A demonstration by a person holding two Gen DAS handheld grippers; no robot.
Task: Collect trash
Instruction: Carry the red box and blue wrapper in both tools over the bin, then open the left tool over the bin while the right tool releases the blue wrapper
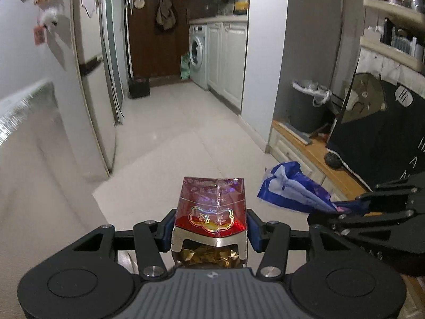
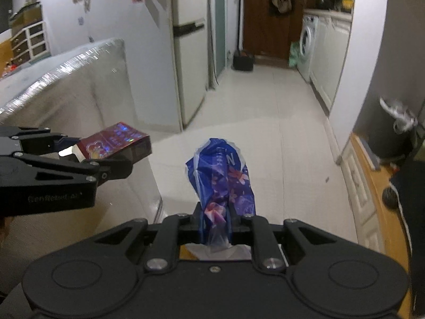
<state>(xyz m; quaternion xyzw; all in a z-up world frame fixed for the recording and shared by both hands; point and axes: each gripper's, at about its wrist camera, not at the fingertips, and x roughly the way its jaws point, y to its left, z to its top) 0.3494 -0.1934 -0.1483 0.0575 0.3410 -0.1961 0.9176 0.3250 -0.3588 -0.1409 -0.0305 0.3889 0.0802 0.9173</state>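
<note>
My left gripper (image 1: 211,226) is shut on a red holographic cigarette box (image 1: 212,207) with gold foil at its open end, held in the air above the floor. It also shows in the right wrist view (image 2: 114,143) at the left, in the left gripper (image 2: 71,154). My right gripper (image 2: 216,218) is shut on a crumpled blue and purple plastic wrapper (image 2: 220,175). The wrapper shows in the left wrist view (image 1: 289,188) at the right, in the right gripper (image 1: 342,212). A dark grey trash bin (image 1: 308,106) with a white liner stands against the right wall (image 2: 390,133).
A fridge (image 1: 90,79) stands at the left, beside a foil-wrapped block (image 2: 74,93). A low wooden cabinet (image 1: 300,148) runs along the right, with a dark cloth-covered thing (image 1: 382,133) on it. A washing machine (image 1: 198,53) and a wooden door (image 1: 156,26) lie beyond the tiled floor (image 1: 172,133).
</note>
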